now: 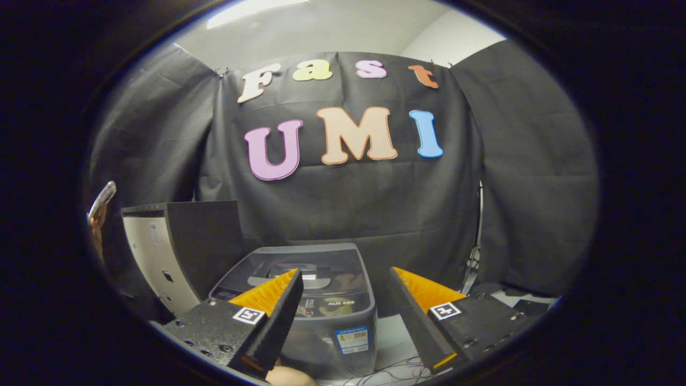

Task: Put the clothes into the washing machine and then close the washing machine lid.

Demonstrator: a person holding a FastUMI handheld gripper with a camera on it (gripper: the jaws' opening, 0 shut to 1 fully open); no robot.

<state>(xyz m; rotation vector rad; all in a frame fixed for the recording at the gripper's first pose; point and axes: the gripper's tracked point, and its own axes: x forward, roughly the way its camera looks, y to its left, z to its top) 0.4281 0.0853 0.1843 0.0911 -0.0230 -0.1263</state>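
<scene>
Your hand-held gripper [343, 321] hangs open and empty above the washing machine [316, 305], which sits just ahead between the fingers with its lid [305, 271] apparently down. No clothes visible; next, find and grasp them.

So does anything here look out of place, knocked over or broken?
Nothing stands out. The small grey top-loading washing machine stands upright beyond the open gripper, lid down, no dents visible. A dark boxy cabinet stands squarely beside it. Thin loose wires trail on the floor near the machine's base.

fingers [343, 300] apart before washing machine [321, 300]
</scene>
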